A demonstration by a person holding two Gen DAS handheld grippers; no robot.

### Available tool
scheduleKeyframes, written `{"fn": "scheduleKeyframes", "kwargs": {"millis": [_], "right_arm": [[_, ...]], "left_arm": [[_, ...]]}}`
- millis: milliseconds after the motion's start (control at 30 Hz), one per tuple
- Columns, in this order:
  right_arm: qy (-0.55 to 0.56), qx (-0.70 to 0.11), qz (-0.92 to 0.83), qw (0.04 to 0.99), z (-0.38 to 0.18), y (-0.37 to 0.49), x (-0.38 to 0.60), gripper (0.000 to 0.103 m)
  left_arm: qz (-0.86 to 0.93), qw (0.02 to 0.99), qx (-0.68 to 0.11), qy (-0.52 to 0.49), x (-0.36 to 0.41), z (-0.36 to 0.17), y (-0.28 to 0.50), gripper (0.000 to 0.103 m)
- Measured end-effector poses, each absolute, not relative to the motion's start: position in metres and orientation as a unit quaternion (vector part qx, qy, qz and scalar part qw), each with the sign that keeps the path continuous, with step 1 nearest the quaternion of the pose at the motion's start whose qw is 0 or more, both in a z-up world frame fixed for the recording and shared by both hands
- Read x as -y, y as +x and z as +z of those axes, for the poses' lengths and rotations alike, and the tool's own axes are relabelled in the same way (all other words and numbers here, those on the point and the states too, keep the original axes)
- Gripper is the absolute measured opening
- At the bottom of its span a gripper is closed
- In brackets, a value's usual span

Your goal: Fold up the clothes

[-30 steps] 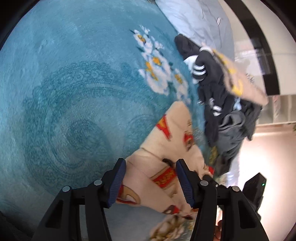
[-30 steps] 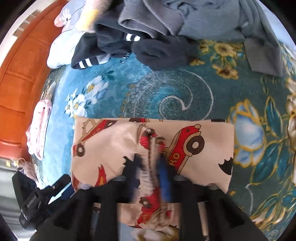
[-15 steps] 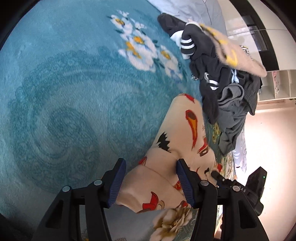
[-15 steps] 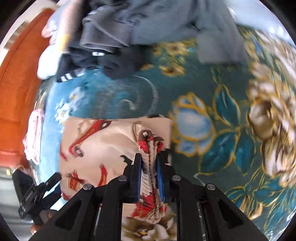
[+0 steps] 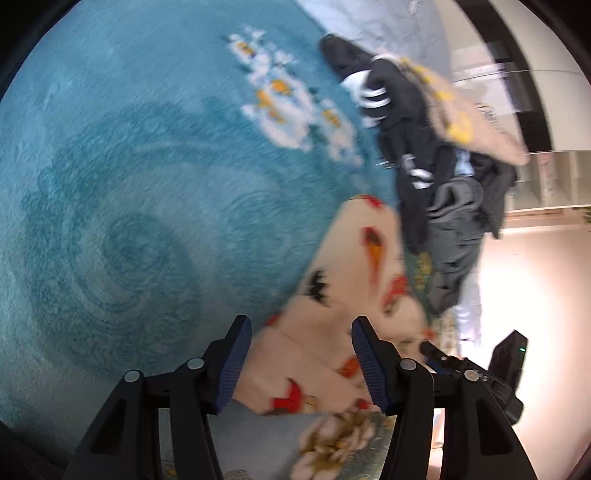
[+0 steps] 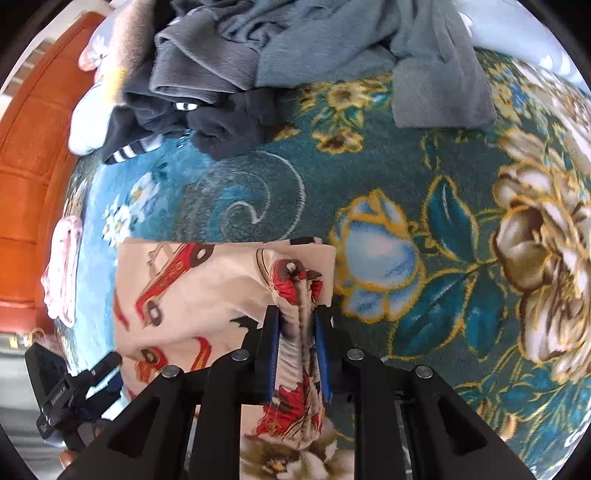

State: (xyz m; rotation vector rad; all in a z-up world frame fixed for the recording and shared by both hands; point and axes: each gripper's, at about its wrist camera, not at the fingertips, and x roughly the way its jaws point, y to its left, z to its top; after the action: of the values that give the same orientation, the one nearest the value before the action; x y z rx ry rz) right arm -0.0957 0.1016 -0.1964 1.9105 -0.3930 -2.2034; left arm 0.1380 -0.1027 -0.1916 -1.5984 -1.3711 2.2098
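Note:
A cream garment printed with red cars (image 6: 192, 295) lies folded on a teal flowered carpet (image 6: 424, 206). My right gripper (image 6: 297, 334) is shut on a bunched edge of the garment at its right side. In the left wrist view the same garment (image 5: 354, 280) stretches away from my left gripper (image 5: 301, 354), which is open; part of the cloth lies between the spread fingers, not pinched. The other gripper's black body (image 5: 495, 369) shows at the lower right of that view.
A pile of dark and grey clothes (image 6: 280, 62) lies beyond the garment, also seen in the left wrist view (image 5: 436, 177). A pink item (image 6: 61, 269) rests by an orange wooden board (image 6: 26, 155). Pale bedding (image 5: 376, 18) lies at the far end.
My right gripper stays shut on the garment's edge and has carried it over the rest, narrowing the cloth. My left gripper has stayed open while its view shifted over the carpet.

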Motion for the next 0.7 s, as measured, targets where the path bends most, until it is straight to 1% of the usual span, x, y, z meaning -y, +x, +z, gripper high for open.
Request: {"fn": "scheduleKeyframes", "kwargs": {"millis": [33,67,133,200,333,400,533,633,700], "right_arm": [[0.641,0.117,-0.753,0.093,-0.188,-0.096,-0.102,0.023],[0.631,0.094,-0.765,0.087,-0.178,-0.095,-0.101,0.028],[0.607,0.062,-0.787,0.092,-0.161,-0.097,-0.091,0.029],[0.594,0.072,-0.789,0.14,-0.152,-0.099,-0.069,0.03],[0.615,0.085,-0.737,0.267,-0.167,-0.102,0.01,0.03],[0.62,0.083,-0.721,0.298,-0.175,-0.105,0.039,0.03],[0.633,0.063,-0.703,0.317,-0.193,-0.115,0.077,0.03],[0.641,0.016,-0.707,0.298,-0.211,-0.13,0.091,0.03],[0.654,0.021,-0.698,0.29,-0.225,-0.142,0.094,0.034]], "left_arm": [[0.728,0.055,0.446,-0.518,0.1,-0.188,0.137,0.061],[0.732,0.066,0.443,-0.513,0.098,-0.184,0.136,0.061],[0.741,0.088,0.437,-0.502,0.093,-0.177,0.135,0.061],[0.748,0.108,0.428,-0.495,0.087,-0.17,0.133,0.061],[0.744,0.103,0.398,-0.527,0.078,-0.171,0.13,0.061],[0.733,0.097,0.403,-0.54,0.078,-0.177,0.13,0.061],[0.706,0.081,0.41,-0.571,0.077,-0.195,0.127,0.061],[0.695,0.078,0.413,-0.583,0.076,-0.204,0.126,0.061],[0.696,0.077,0.415,-0.581,0.076,-0.204,0.126,0.061]]}}
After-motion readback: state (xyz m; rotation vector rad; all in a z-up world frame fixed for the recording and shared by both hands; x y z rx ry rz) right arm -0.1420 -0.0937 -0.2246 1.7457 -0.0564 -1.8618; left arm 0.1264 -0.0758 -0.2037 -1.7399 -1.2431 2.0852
